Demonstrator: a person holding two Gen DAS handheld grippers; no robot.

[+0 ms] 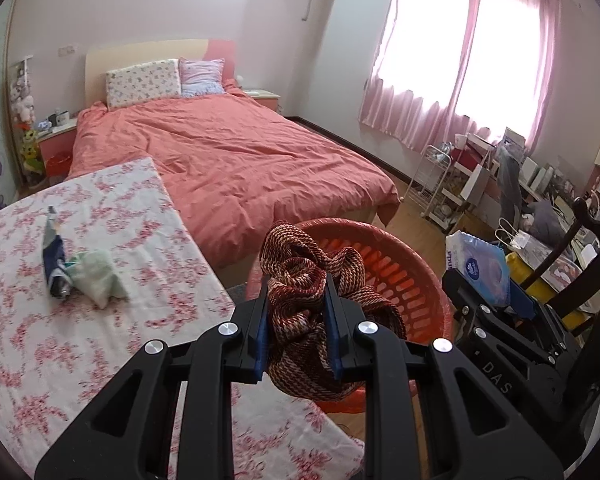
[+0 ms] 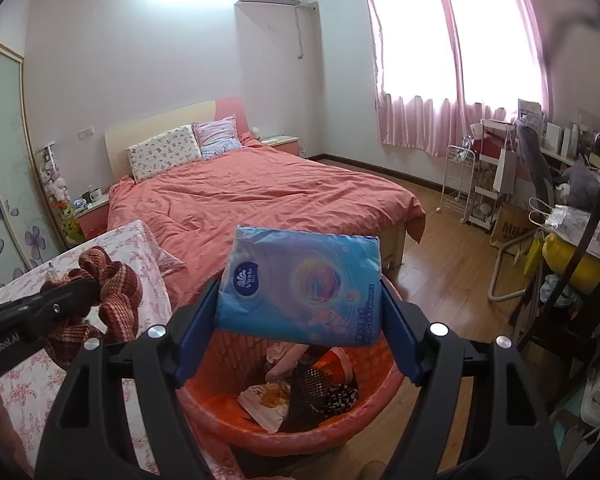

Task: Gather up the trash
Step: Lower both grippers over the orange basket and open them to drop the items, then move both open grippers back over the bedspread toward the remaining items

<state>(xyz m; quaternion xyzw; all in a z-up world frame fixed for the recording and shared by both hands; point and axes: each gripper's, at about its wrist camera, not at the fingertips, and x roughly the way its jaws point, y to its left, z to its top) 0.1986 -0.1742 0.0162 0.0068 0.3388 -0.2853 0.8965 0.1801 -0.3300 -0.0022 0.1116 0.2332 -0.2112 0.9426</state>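
Note:
My left gripper [image 1: 296,292] is shut on a crumpled red-brown woven cloth [image 1: 304,280] and holds it at the near rim of the orange trash basket [image 1: 404,272]. The cloth also shows in the right wrist view [image 2: 112,292]. My right gripper [image 2: 300,300] is shut on a blue tissue pack [image 2: 304,284] and holds it over the orange basket [image 2: 340,428], which contains wrappers and dark scraps. A dark blue wrapper [image 1: 56,264] and a pale green crumpled wad [image 1: 96,276] lie on the floral-cloth table [image 1: 60,360].
A bed with a salmon cover [image 1: 236,160] stands behind the table and basket. A cluttered desk, white racks and a dark chair [image 1: 580,264] fill the right side. Wooden floor [image 2: 452,248] lies between the bed and the desk.

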